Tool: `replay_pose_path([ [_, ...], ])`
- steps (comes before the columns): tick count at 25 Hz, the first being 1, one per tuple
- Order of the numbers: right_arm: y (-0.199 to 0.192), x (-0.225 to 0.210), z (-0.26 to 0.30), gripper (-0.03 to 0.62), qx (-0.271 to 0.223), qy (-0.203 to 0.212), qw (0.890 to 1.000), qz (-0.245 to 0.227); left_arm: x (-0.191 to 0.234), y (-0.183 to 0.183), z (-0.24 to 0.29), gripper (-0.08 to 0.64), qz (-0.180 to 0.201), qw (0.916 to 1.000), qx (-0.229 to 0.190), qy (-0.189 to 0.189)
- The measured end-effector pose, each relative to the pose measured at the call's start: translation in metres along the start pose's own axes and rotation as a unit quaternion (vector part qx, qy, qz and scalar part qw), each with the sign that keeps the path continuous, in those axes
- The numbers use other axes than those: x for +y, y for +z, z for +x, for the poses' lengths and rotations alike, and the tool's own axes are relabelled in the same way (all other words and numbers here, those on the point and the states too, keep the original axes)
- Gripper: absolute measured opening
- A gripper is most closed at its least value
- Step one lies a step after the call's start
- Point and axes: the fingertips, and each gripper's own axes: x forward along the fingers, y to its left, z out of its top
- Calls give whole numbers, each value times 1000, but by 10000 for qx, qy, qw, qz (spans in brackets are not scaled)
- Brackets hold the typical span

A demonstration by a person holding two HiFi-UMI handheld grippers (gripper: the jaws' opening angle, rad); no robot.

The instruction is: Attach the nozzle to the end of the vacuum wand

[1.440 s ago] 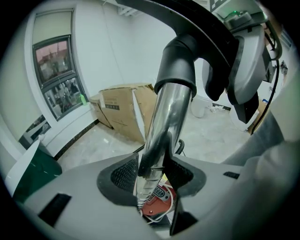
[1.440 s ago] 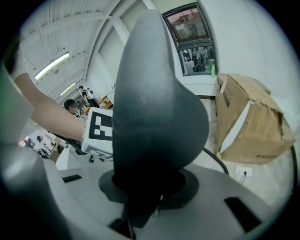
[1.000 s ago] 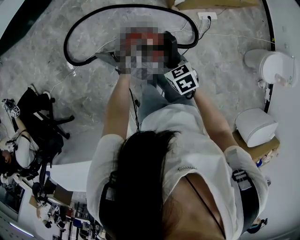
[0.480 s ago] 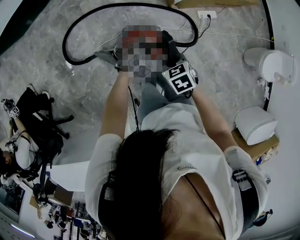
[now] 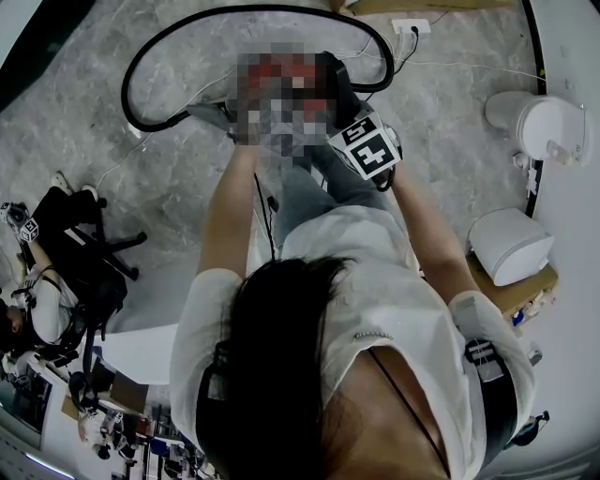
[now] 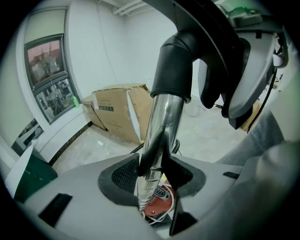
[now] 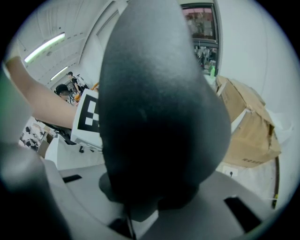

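In the left gripper view a chrome vacuum wand (image 6: 161, 122) runs up between the jaws of my left gripper (image 6: 152, 180), which is shut on it. A black cuff (image 6: 173, 65) caps the wand's upper end and joins a black curved part. In the right gripper view the black nozzle (image 7: 154, 108) fills most of the picture, and my right gripper (image 7: 150, 199) is shut on its lower end. In the head view both arms reach forward. The right gripper's marker cube (image 5: 366, 150) shows there, and a mosaic patch hides the left gripper.
A black hose (image 5: 150, 66) loops across the grey floor ahead, and a power strip (image 5: 412, 28) lies beyond it. Two white round units (image 5: 539, 131) (image 5: 511, 248) stand at the right. Cardboard boxes (image 6: 122, 112) lean on the wall. A black chair (image 5: 80, 253) is at the left.
The right gripper's marker cube has tipped slightly. Both hands hold their places and both grips are unchanged.
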Motion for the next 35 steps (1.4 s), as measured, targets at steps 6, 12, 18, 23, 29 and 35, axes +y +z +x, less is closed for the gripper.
replay_pose_path([
  [6,7,3,0,107,-85,274,9987,429,2,1,0,166,-23,10000,7,-9],
  [12,13,3,5,107,-308,194,9974,625,8,3,-1,166,-102,9999,-6,-44],
  [18,11,2,8,109,-520,63,9975,468,7,4,0,167,-166,9996,-12,-212],
  [23,5,2,8,112,-503,300,9982,-104,5,3,-2,167,-92,9993,12,-372],
  [29,-8,-2,6,112,-465,517,9903,-1206,-5,2,-7,169,-24,9981,52,-620],
  [35,7,-1,9,107,-464,377,9982,-74,4,10,-10,167,-154,9990,-52,-425],
])
